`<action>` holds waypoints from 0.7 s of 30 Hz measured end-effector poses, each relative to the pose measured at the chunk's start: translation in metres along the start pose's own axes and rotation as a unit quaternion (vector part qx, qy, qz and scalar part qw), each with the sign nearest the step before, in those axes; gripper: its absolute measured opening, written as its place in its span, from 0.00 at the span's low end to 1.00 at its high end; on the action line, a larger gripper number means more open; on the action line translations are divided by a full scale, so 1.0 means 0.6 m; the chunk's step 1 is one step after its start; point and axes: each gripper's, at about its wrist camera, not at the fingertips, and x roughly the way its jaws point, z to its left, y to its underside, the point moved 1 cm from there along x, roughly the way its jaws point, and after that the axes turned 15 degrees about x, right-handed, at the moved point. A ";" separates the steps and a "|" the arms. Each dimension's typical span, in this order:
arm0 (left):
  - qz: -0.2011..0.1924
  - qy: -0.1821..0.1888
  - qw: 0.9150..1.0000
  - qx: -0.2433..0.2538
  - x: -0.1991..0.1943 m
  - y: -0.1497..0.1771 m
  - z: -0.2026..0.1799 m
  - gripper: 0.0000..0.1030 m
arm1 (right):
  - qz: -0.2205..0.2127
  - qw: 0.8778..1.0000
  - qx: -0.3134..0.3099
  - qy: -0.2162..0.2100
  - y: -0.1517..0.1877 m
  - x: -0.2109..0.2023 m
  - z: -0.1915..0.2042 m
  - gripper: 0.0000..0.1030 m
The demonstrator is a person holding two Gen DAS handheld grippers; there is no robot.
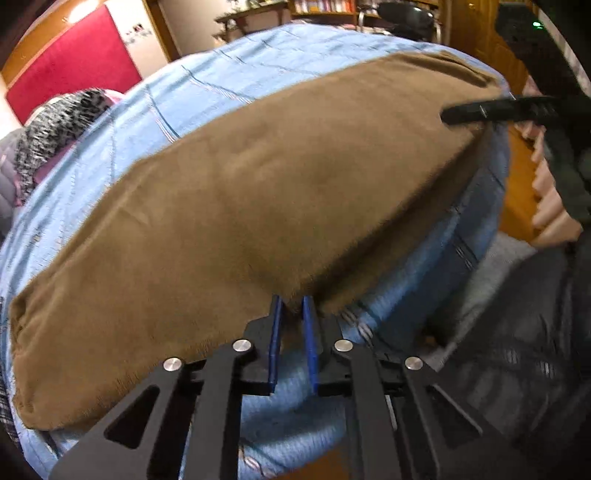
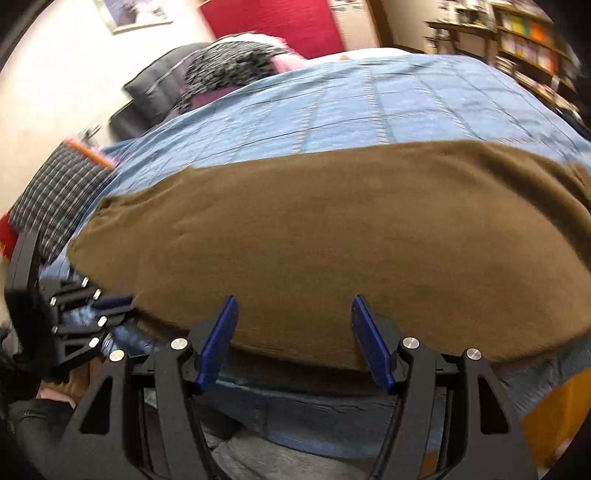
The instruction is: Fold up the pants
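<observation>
pants (image 1: 236,206): plain olive-brown
bedspread (image 2: 369,107): light blue, thin stripe grid
left hand-held gripper (image 1: 293,325): black body, blue pads, silver bolts
right hand-held gripper (image 2: 291,332): same black, blue pads
pillow (image 2: 229,66): black-white speckled
wall panel (image 1: 70,70): crimson red
checked cloth (image 2: 55,195): dark navy plaid

Red wall panel (image 2: 273,18) — bookshelves (image 2: 532,40), blue bedspread (image 2: 369,107).

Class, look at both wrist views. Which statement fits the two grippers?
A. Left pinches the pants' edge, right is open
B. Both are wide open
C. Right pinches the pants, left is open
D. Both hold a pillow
A: the left gripper has its narrow jaws closed on the near edge of the brown pants, while the right gripper stands spread apart, gripping nothing.
</observation>
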 end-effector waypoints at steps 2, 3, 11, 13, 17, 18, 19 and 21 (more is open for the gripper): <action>0.008 0.028 1.000 -0.006 0.007 0.010 -0.001 0.10 | -0.020 0.999 0.044 0.015 -0.010 -0.017 -0.043 0.63; 0.008 0.033 0.999 -0.009 0.011 0.012 0.001 0.10 | -0.029 0.997 0.063 0.021 -0.013 -0.025 -0.062 0.63; -0.067 0.106 0.990 -0.061 -0.033 -0.042 0.040 0.21 | -0.133 0.967 0.203 0.078 -0.034 -0.122 -0.217 0.64; -0.084 0.109 0.989 -0.057 -0.046 -0.066 0.040 0.36 | -0.157 0.956 0.229 0.091 -0.035 -0.143 -0.250 0.64; -0.107 0.117 0.985 -0.061 -0.040 -0.109 0.038 0.42 | -0.179 0.941 0.271 0.096 -0.037 -0.162 -0.302 0.64; -0.109 0.117 0.985 -0.062 -0.038 -0.116 0.036 0.43 | -0.181 0.938 0.280 0.092 -0.040 -0.164 -0.315 0.64; -0.114 0.116 0.985 -0.065 -0.035 -0.123 0.034 0.43 | -0.184 0.937 0.284 0.090 -0.042 -0.166 -0.324 0.64; -0.120 0.116 0.983 -0.072 -0.028 -0.137 0.033 0.43 | -0.193 0.933 0.289 0.088 -0.045 -0.169 -0.338 0.64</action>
